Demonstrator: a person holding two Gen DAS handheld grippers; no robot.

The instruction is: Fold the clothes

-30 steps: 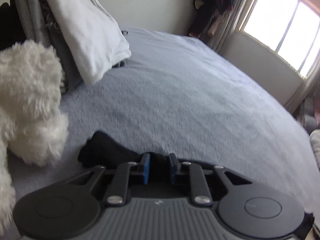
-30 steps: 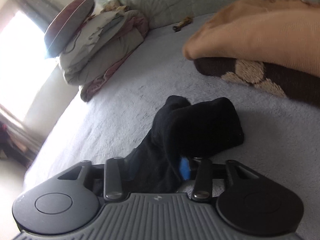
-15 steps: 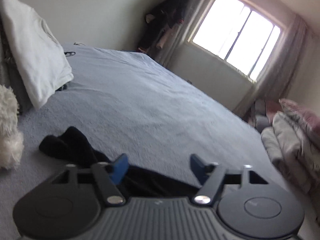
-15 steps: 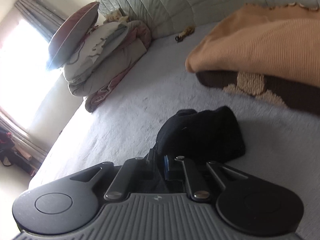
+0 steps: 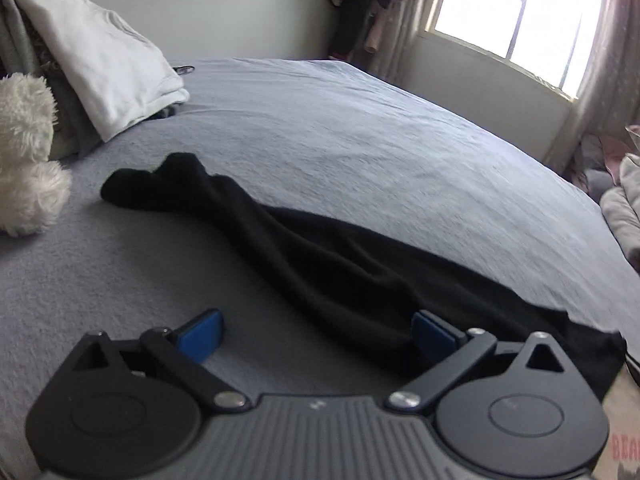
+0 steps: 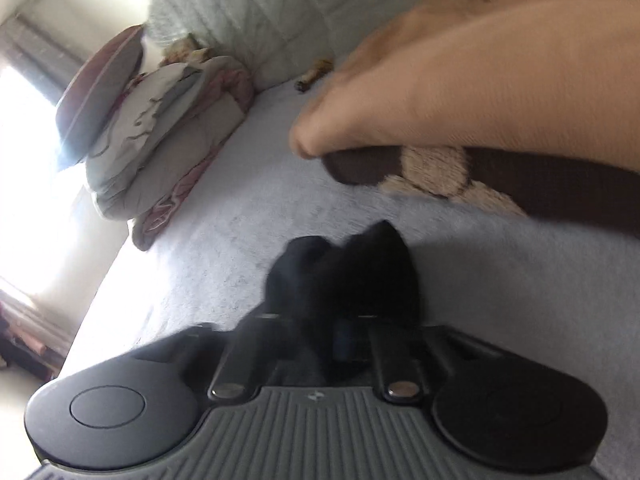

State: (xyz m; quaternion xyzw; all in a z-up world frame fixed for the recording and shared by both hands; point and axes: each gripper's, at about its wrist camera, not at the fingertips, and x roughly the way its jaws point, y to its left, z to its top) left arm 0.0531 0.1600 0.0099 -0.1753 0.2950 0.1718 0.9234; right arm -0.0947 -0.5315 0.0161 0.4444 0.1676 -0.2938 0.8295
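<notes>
A long black garment lies stretched across the grey-blue bed, from near a fluffy white thing to the lower right. My left gripper hovers over its middle. Its jaws are opening wide; the blue pads are clear of the cloth, and the right-hand pad sits at the cloth's edge. In the right wrist view, a bunched end of the black garment sticks out past my right gripper. These jaws are closing, with a fold of the cloth pinched between the fingers. The view is blurred.
A fluffy white item and a stack with white folded cloth sit at the left. An orange blanket over a brown patterned one lies close beyond the right gripper. Pillows are piled near the headboard.
The left gripper let go of the black cloth, spread wide and slid sideways along it, so more of the garment shows. The right gripper's fingers came together on the bunched end.
</notes>
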